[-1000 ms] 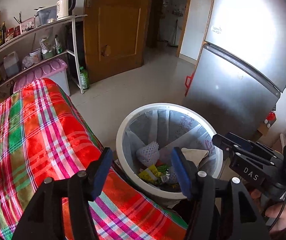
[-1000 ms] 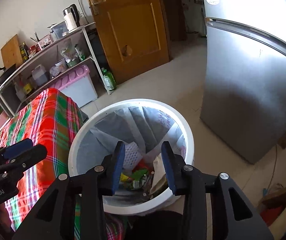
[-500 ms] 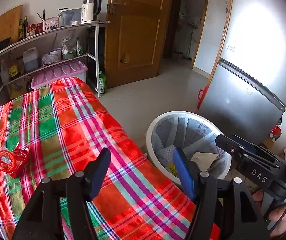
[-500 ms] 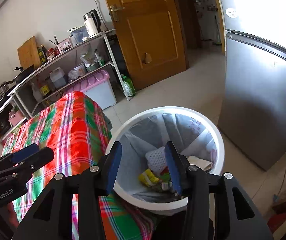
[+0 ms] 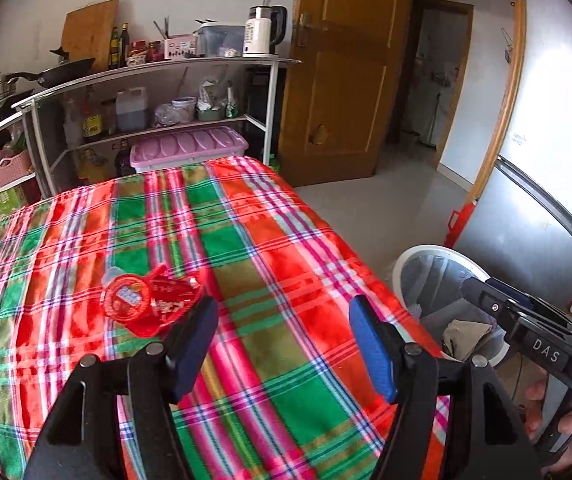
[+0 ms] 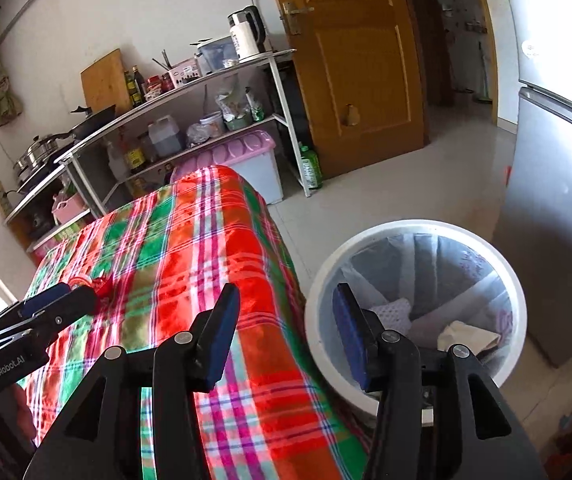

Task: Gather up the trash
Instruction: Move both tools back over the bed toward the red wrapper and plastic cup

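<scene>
Trash: crumpled glossy red wrapper (image 5: 148,304) with round printed lid, lying on plaid-covered worktop (image 5: 270,280), just beyond left finger of left tool (image 5: 282,332) | left tool: jaws wide apart, empty | right tool (image 6: 284,328): jaws wide apart, empty, over worktop edge | white lined bin (image 6: 414,232) on floor, right of worktop, holding paper scraps.

- Tablecloth (image 5: 246,248): woven plaid cloth, matt.
- Red wrapper (image 5: 150,304): glossy, crinkled plastic.
- Trash bin (image 6: 322,292): smooth white plastic rim, thin grey bag lining.
- Fridge (image 6: 558,240): brushed metal sheen.
- Door (image 6: 358,60): varnished wood.
</scene>
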`<action>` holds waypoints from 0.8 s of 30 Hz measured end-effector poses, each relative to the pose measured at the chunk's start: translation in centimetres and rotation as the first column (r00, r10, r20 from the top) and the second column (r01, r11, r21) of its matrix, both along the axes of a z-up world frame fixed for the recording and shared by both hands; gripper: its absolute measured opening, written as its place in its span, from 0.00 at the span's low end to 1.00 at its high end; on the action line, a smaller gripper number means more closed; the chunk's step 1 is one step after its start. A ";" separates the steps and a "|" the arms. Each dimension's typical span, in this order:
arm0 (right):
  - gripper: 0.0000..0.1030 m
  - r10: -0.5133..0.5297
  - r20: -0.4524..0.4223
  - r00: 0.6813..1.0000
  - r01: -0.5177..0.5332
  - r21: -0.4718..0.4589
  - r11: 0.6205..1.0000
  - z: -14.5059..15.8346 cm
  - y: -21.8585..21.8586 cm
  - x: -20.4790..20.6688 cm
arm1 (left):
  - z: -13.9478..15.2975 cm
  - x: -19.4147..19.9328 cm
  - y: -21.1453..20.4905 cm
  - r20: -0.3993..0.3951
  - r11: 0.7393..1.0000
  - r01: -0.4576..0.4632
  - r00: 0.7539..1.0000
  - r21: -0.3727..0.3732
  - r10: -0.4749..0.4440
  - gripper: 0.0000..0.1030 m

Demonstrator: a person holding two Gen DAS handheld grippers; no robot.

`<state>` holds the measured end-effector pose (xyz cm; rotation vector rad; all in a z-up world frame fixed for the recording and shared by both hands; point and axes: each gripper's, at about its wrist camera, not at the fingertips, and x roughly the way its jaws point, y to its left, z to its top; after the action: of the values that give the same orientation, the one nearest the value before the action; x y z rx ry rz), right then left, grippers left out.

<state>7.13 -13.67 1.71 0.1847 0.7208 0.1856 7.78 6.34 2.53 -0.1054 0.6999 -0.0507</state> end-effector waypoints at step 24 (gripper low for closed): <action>0.48 0.367 -0.122 0.922 -0.368 0.012 0.930 -2.3 18.2 5.0 | -2.3 -0.8 13.3 -0.059 0.978 -0.203 0.977 0.041 0.205 0.70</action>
<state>12.11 4.58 -0.63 0.0474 0.8758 0.5333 7.02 19.62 0.28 -0.1458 0.7493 0.1626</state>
